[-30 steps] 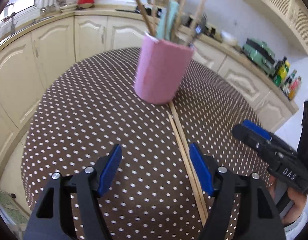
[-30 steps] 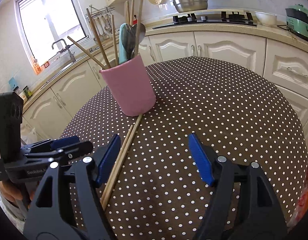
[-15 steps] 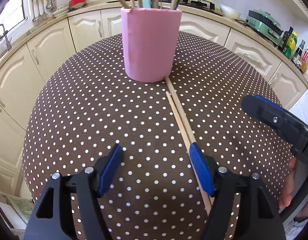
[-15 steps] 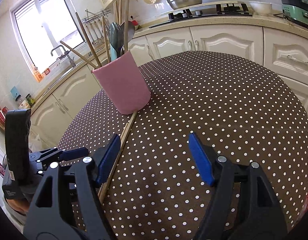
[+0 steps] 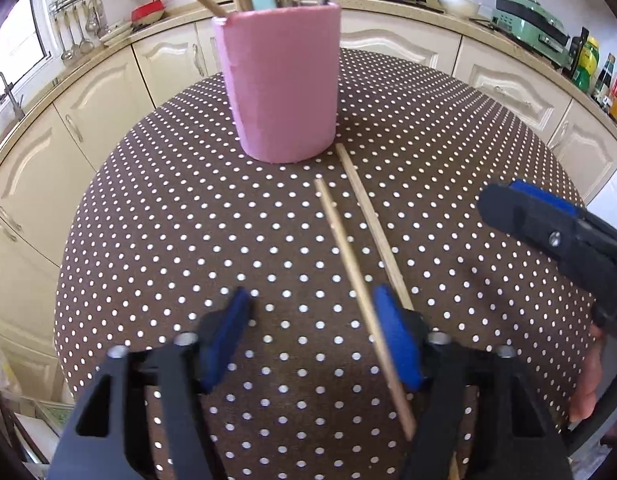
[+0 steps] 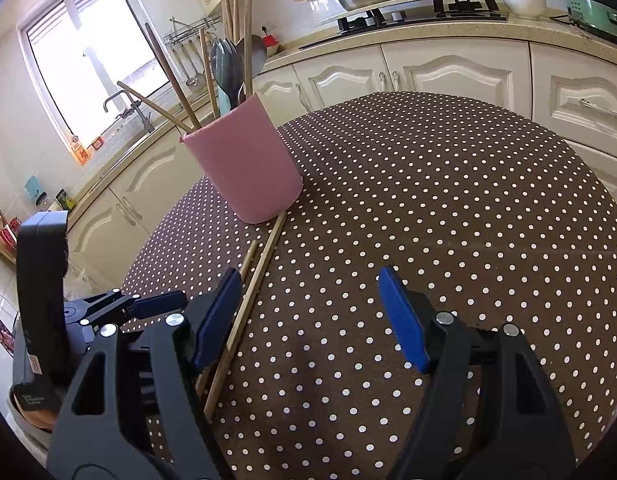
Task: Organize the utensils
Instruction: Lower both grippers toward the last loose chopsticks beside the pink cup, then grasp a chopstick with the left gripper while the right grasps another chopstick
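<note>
While the left gripper (image 5: 312,336) hangs low over the polka-dot table (image 5: 148,240), its jaws are closing; the nearer chopstick (image 5: 360,292) lies between the blue pads (image 5: 396,340), just beside the right-hand pad, and no pad visibly presses on it. A second chopstick (image 5: 372,224) lies on the cloth just to the right of the first, its near end passing under that same pad. Both sticks run from about 6 o'clock toward 12 o'clock in the left wrist view, with the far tip of the second one just beside the base of the pink utensil holder (image 5: 282,84). The holder stands upright at 12 o'clock and contains wooden sticks, a teal utensil and metal spoons. At 3 o'clock, the right gripper (image 6: 308,312) hovers over the cloth with its jaws spread wide and nothing between them. A hand (image 5: 588,384) is visible behind it at the table edge.
</note>
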`<state>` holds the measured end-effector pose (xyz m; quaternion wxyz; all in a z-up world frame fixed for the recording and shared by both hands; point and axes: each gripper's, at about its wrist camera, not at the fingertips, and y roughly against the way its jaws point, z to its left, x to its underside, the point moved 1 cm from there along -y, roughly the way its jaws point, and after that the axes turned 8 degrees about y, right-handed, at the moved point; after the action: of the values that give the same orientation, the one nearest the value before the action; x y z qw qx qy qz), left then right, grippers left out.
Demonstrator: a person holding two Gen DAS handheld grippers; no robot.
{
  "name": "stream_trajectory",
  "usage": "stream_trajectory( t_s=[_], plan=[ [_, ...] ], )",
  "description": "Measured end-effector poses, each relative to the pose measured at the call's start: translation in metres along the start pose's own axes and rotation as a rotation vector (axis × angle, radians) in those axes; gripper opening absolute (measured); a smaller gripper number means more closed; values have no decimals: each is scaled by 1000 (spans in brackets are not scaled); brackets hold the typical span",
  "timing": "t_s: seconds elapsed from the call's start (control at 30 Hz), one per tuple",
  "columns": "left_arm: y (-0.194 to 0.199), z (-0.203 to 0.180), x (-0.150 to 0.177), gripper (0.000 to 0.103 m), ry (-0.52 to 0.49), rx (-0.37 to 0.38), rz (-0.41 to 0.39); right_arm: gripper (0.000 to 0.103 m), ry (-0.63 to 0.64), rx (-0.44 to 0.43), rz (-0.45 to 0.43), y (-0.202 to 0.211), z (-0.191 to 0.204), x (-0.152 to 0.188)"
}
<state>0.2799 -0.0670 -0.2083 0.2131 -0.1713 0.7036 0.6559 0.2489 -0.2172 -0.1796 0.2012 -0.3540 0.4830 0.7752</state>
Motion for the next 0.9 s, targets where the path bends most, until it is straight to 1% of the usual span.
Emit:
stream_trajectory(
  t_s=[0.03,0.07,0.1,0.13,0.2,0.23,0.27,0.37,0.4,0.47,0.5,0.53,0.57,0.6,0.63,0.7,0.77,0.9],
  plan=[
    [2,6,2,45,11,1,-2,70,4,3,5,-1,1,0],
    [2,12,0,33,39,3,-5,70,8,7,10,-2,1,0],
    [3,21,1,17,64,4,-7,70,14,12,18,-4,2,-1],
    [3,29,0,12,103,7,-6,70,18,16,27,-6,3,-1],
    [4,44,0,6,171,67,2,70,33,26,46,-10,6,-2],
    [4,50,0,6,195,78,2,70,43,31,61,-12,8,-2],
    [6,54,0,6,208,73,-8,70,53,35,78,-15,11,-3],
    [12,66,2,6,246,78,-33,70,100,71,169,-29,22,-7],
    [14,71,2,6,260,84,-40,70,100,71,169,-29,22,-7],
    [19,77,4,6,274,91,-57,70,120,43,250,-43,34,-11],
    [21,80,6,6,277,94,-62,70,120,43,250,-43,34,-11],
    [24,85,8,6,281,97,-67,70,148,42,274,-47,41,-13],
    [26,87,8,6,286,99,-71,70,205,39,317,-55,56,-18],
    [30,91,13,6,289,102,-73,70,205,39,317,-55,56,-18],
    [34,91,16,6,291,105,-76,64,223,39,343,-60,61,-19],
    [39,91,20,6,292,113,-85,56,269,34,412,-73,71,-23],
    [40,87,16,6,288,121,-95,56,315,57,465,-83,79,-28],
    [49,96,14,6,289,136,-110,55,344,75,549,-100,85,-40]
  ],
)
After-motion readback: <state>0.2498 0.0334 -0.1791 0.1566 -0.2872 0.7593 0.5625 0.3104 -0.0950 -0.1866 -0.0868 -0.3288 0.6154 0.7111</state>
